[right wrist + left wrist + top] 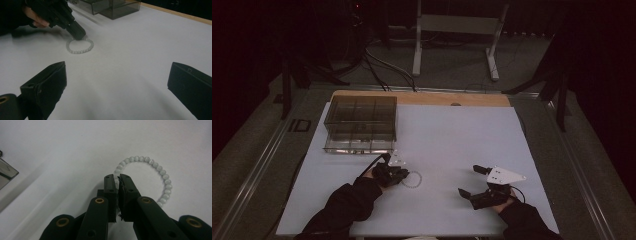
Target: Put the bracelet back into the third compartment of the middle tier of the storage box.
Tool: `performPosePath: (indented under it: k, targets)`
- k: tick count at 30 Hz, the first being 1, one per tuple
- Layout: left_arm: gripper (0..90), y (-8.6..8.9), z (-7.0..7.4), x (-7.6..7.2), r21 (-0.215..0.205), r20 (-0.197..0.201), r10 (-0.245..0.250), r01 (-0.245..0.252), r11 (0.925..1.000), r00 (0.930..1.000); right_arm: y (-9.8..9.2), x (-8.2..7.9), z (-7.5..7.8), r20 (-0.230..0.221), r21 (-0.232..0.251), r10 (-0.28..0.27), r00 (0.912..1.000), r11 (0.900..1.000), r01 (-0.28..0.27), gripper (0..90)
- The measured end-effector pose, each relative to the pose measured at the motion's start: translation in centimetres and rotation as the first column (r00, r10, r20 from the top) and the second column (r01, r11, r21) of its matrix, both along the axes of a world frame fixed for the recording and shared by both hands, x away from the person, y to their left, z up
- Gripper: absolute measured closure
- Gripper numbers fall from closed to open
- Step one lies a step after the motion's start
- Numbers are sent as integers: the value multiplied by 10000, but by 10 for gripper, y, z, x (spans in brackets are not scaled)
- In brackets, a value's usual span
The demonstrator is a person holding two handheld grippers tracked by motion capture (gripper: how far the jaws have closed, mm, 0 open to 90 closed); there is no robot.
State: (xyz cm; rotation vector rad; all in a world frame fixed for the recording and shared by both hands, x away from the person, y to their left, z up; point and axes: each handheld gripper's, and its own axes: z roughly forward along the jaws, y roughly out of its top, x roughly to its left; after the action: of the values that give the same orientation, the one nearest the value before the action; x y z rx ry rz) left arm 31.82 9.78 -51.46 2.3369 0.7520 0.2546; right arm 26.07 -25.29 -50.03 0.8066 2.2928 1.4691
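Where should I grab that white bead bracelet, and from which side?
Pinch across the strand of the bead bracelet at one spot on the ring, coming from above. It lies flat on the white table as an open loop, so one jaw can go inside and one outside. The left gripper, jaws nearly together, is already at its near edge.

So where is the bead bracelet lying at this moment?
In the high view the bead bracelet lies on the white table sheet, left of centre near the person's edge, at the tips of the left claw and in front of the clear compartment box.
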Motion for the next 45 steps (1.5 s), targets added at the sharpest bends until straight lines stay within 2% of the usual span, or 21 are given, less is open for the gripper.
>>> performPosePath:
  k: [3, 4, 7, 18, 24, 45]
  targets:
    - [871, 0, 0, 1, -7, -17, -52, 52, 10000, 10000, 0, 0, 0, 5, -3, 0, 10000, 10000, 0, 21]
    - [871, 2, 1, 1, -184, -152, -51, 48, 9998, 9999, 0, 0, 0, -3, -10, 7, 10000, 10000, -7, 21]
    - [885, 3, 5, 1, -378, -86, 48, -52, 9993, 10000, 0, 0, 0, 5, -4, -3, 10000, 10000, 3, 21]
    - [885, 4, 18, -1, -546, 43, -98, 100, 9985, 9999, 0, 0, 0, 26, -12, 5, 10000, 10000, -5, 21]
    - [885, 3, 26, -2, -932, 7, -187, 187, 9955, 9998, 0, 0, 0, 19, -11, 5, 10000, 10000, -5, 21]
    - [885, -7, 41, -5, -1249, 135, -628, 640, 9901, 9979, 0, 0, 0, 23, -12, 9, 10000, 10000, -9, 22]
